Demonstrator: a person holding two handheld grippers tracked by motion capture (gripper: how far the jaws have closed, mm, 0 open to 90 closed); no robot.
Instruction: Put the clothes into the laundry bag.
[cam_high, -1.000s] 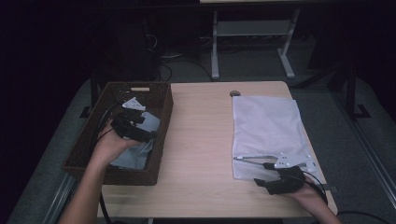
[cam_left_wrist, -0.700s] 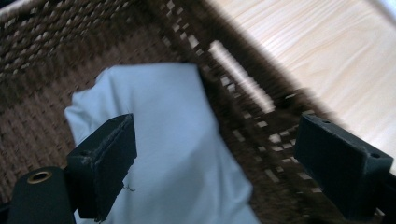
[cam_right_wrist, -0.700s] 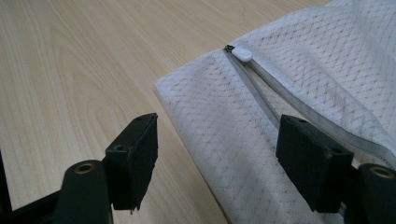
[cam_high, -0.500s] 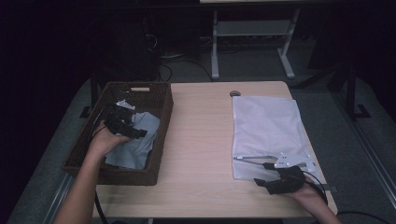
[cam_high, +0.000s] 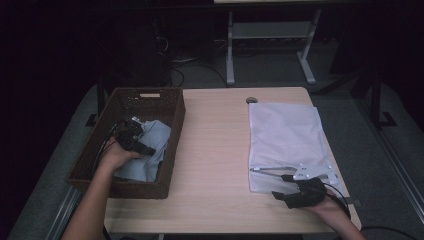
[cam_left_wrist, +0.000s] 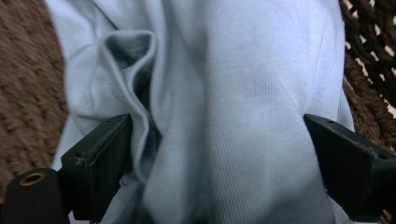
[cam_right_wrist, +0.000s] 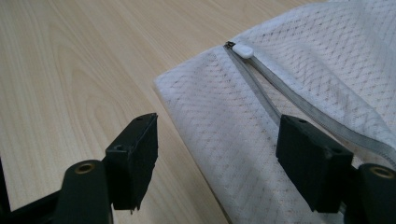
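Observation:
A light blue garment (cam_high: 152, 150) lies crumpled in a brown wicker basket (cam_high: 125, 100) at the table's left. My left gripper (cam_high: 136, 141) is down inside the basket on it. In the left gripper view the gripper (cam_left_wrist: 215, 158) is open, its jaws wide apart on either side of a ribbed fold of the garment (cam_left_wrist: 233, 84). A white mesh zip bag (cam_high: 285, 132) lies flat on the right. My right gripper (cam_high: 292, 192) is at the bag's near left corner. In the right gripper view the gripper (cam_right_wrist: 217, 149) is open just above that corner, the white zipper pull (cam_right_wrist: 243, 50) beyond it.
The basket's woven wall (cam_left_wrist: 28, 93) rises close on both sides of the left gripper. A small dark round thing (cam_high: 251, 100) sits at the table's far edge. Bare wooden tabletop (cam_high: 215, 150) lies between basket and bag. A metal stand (cam_high: 230, 50) is on the floor behind.
My left gripper shifted within the basket, first toward the far left, then back down onto the blue garment, uncovering more of it. The right gripper has stayed put.

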